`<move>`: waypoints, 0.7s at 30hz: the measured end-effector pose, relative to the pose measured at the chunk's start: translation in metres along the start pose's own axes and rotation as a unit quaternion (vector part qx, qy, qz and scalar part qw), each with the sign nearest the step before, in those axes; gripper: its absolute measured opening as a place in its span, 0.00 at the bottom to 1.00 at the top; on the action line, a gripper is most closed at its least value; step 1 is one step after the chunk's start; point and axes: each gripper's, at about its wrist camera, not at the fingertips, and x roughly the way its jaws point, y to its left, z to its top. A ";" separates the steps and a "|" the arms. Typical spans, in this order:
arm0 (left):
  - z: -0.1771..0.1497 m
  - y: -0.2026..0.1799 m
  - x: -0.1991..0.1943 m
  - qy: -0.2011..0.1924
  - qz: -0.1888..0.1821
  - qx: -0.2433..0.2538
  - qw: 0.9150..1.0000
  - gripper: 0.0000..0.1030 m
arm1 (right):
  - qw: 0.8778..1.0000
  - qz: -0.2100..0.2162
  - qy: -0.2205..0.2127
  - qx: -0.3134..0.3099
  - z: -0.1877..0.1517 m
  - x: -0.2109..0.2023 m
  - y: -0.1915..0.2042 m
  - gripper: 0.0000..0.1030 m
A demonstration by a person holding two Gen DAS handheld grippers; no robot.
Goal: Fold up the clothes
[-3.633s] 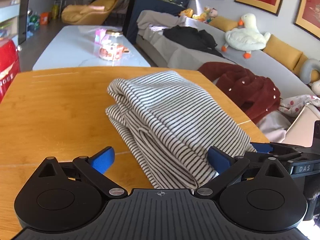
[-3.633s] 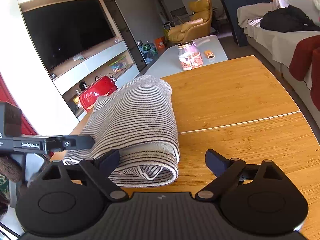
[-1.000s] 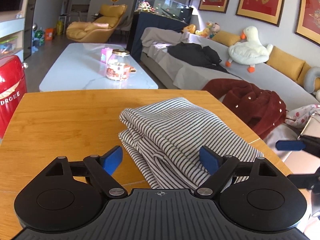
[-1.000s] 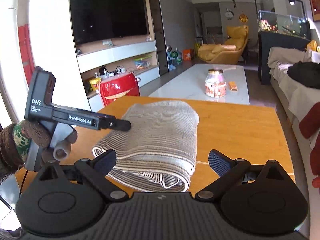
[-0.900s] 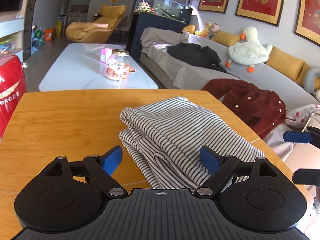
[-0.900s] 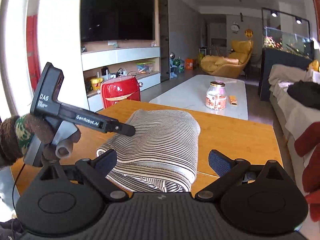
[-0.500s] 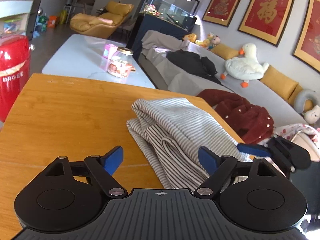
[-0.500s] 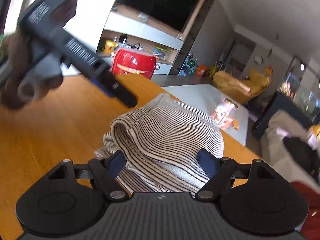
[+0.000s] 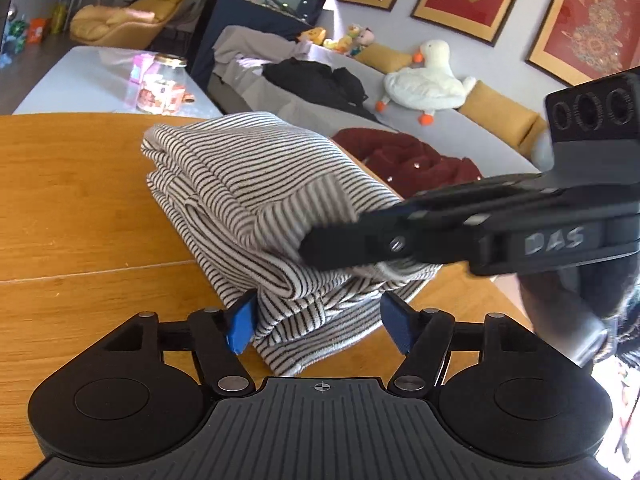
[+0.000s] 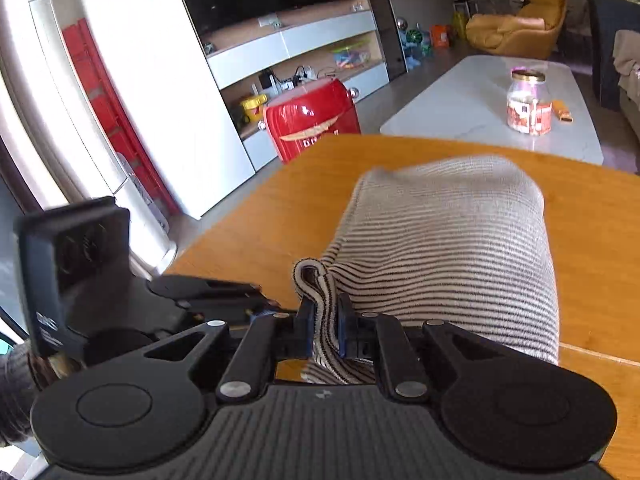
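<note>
The left hand-held gripper (image 9: 318,326) has spread its fingers around the near end of the folded striped garment (image 9: 256,196) on the tabletop (image 9: 72,184). The right hand-held gripper (image 10: 322,330), released a moment ago, now pinches its edge, likely to lift or move it.

We are looking at a striped garment (image 9: 256,184), white with thin black stripes, lying folded into a thick, layered bundle on a wooden table (image 9: 72,200). Its rounded fold is facing away from us, and its loose, hemmed edges are stacking up at the near end, where one edge is curling upward.
</note>
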 end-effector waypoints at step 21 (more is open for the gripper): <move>0.051 0.028 0.017 0.010 0.069 -0.009 0.998 0.78 | 0.982 -0.108 -0.105 -0.113 -0.035 -0.059 0.036 0.78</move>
